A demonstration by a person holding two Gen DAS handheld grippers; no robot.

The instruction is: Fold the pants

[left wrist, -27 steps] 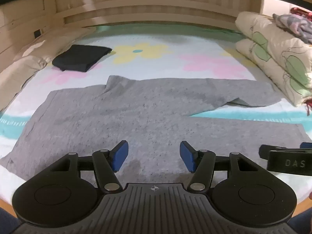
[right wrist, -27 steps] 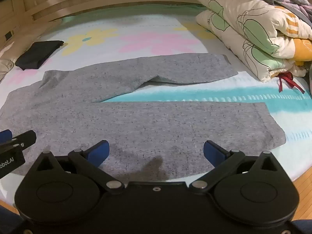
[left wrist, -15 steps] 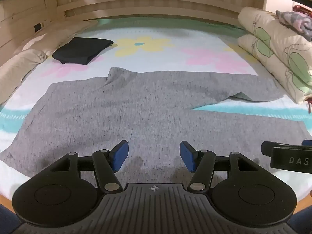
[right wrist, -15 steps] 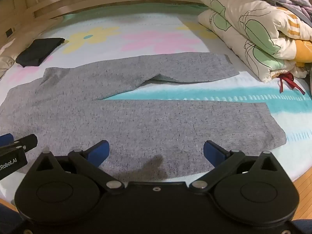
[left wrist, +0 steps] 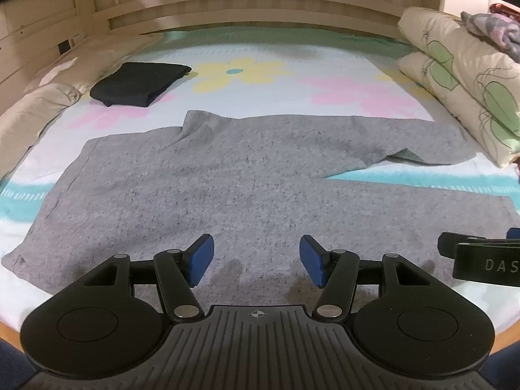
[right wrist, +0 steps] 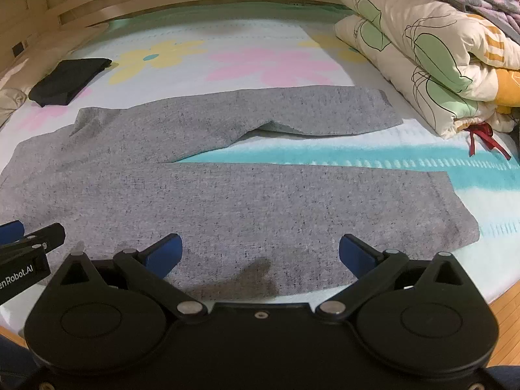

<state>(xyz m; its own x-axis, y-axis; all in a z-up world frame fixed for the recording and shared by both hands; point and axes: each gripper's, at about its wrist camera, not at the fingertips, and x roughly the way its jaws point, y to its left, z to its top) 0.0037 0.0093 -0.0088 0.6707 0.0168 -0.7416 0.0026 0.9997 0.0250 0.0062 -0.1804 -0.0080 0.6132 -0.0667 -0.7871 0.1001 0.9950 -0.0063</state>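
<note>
Grey pants [left wrist: 227, 182] lie spread flat on the bed, waist to the left, two legs running right; they also show in the right wrist view [right wrist: 260, 201]. The far leg [right wrist: 292, 113] is angled away from the near leg [right wrist: 325, 214], with a small fold at its lower edge. My left gripper [left wrist: 256, 260] is open and empty, hovering over the near edge of the pants by the seat. My right gripper [right wrist: 260, 253] is open wide and empty, over the near leg's front edge. Each gripper shows at the other view's side edge.
A folded dark garment [left wrist: 139, 83] lies at the back left of the flowered bed sheet [left wrist: 325, 61]. Stacked folded quilts [right wrist: 422, 52] stand along the right side. A cream pillow [left wrist: 35, 110] lies at the left. The wooden bed edge [right wrist: 507, 305] is at the near right.
Both views have shifted slightly; the left gripper has risen and tilted a little, so the pants sit lower in its view. Both grippers stay open and empty. The pants have not moved.
</note>
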